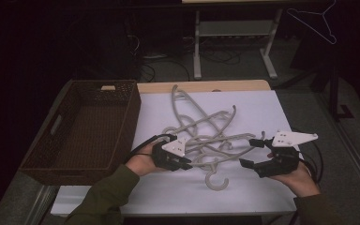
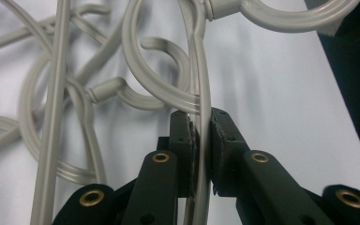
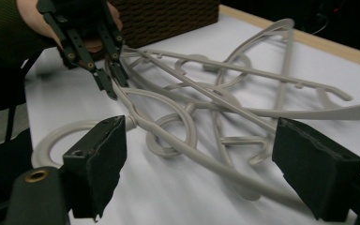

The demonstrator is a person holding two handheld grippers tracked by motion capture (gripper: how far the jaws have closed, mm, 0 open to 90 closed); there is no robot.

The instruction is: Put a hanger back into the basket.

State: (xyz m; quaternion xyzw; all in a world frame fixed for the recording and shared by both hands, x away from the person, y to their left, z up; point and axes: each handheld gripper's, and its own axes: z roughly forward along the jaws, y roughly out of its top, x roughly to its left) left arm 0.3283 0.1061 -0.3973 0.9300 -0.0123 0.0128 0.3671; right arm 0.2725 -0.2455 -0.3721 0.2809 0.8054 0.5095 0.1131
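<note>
Pinching a hanger (image 2: 201, 93) arm, the left tool (image 2: 201, 136) nears the basket (image 1: 122, 122); the right tool (image 3: 197, 173) gapes over bare tabletop.

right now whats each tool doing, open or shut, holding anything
Left tool: shut on the arm of a grey hanger.
Right tool: open, holding nothing, beside the hanger pile.

My left gripper (image 1: 187, 163) and right gripper (image 1: 251, 153) are black, each topped with a pale grey three-cornered plate and trailing a black cable. Brass-coloured rivets dot the jaw links; the pads look dark and rough. My sleeves (image 1: 104, 198) are olive green.
</note>
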